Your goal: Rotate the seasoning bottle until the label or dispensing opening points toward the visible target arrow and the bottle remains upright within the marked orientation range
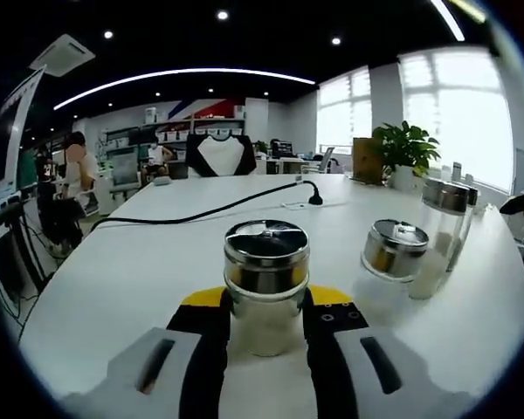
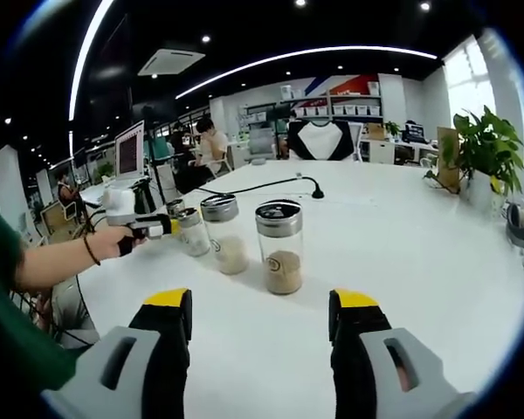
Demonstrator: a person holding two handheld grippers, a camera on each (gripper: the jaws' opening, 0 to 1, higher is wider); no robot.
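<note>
A glass seasoning bottle (image 1: 266,262) with a shiny metal lid stands upright on the white table (image 1: 140,262), holding pale powder. My left gripper (image 1: 266,305) has its yellow-tipped black jaws against both sides of it, shut on it. In the right gripper view the same left gripper (image 2: 176,229), held by a person's hand (image 2: 113,240), grips that small bottle (image 2: 192,234) at the left. Beside it stand a second bottle (image 2: 224,234) and a taller third bottle (image 2: 279,249) with brownish powder. My right gripper (image 2: 262,327) hangs open before them, nothing between its fingers.
Two other bottles (image 1: 393,253) (image 1: 444,225) stand to the right in the left gripper view. A black cable (image 1: 210,209) runs across the table's far half. A potted plant (image 2: 480,148) sits at the far right edge. A screen (image 2: 129,150) stands at the left.
</note>
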